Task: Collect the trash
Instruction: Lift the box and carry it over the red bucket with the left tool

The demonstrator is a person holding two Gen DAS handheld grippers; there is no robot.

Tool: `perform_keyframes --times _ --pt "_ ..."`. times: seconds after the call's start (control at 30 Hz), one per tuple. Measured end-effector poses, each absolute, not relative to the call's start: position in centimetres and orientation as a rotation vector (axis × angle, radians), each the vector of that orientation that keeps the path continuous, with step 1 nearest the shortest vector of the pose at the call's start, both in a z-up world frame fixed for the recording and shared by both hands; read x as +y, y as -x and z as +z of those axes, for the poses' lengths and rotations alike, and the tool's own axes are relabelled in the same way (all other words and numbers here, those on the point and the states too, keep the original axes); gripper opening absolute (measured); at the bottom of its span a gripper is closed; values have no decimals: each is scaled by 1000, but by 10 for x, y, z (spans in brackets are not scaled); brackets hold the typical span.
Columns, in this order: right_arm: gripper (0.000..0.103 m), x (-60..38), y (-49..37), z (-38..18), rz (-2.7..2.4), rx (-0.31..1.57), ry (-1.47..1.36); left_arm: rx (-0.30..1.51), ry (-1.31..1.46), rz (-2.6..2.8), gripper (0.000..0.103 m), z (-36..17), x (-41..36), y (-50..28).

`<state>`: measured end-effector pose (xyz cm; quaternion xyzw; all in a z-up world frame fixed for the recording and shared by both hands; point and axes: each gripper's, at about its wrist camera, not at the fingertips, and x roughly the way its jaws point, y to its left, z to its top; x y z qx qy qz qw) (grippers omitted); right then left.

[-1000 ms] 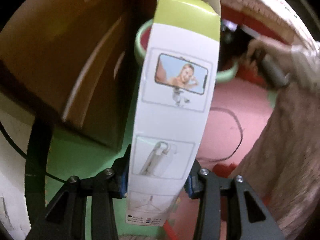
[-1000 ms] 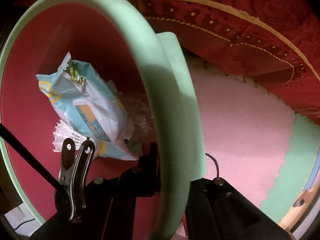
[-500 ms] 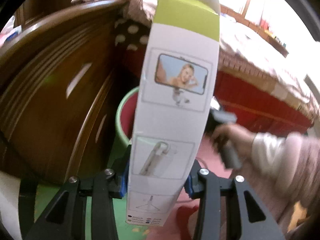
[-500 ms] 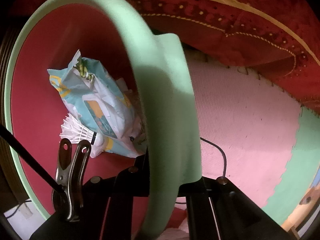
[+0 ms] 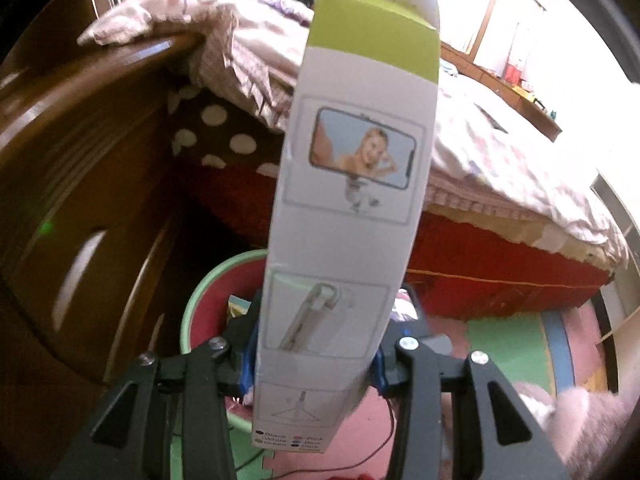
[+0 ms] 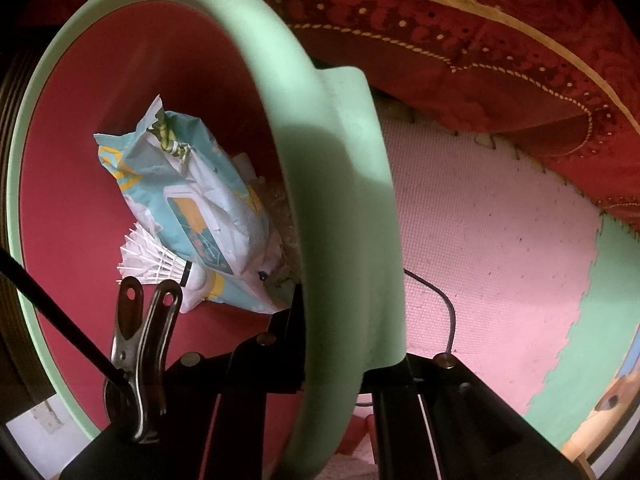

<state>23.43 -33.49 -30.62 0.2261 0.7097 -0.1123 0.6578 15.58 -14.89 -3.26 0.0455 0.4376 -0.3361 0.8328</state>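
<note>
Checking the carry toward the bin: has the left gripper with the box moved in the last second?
Yes. The left gripper, shut on the box, has risen: the bin sits lower in its view, and the bed now shows.

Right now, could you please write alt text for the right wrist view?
The right gripper is clamped on the green rim of a red-lined bin, seen from above. Inside lie a blue-and-white wrapper and a white shuttlecock; pink and green floor mats lie beside it.

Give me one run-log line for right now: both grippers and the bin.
left gripper: shut on selfie-stick box, above bin | right gripper: shut on bin rim | bin contents: wrapper, shuttlecock
</note>
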Motion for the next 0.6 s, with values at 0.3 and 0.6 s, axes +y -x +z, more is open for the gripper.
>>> perform_keyframes --times 0.3,0.6 --pt "11 -333 -234 -306 -257 1609 -511 981 -172 -593 44 -116 -185 -184" --pt "11 -335 -234 -307 -261 1611 -520 1134 -255 -504 45 -190 -182 -187"
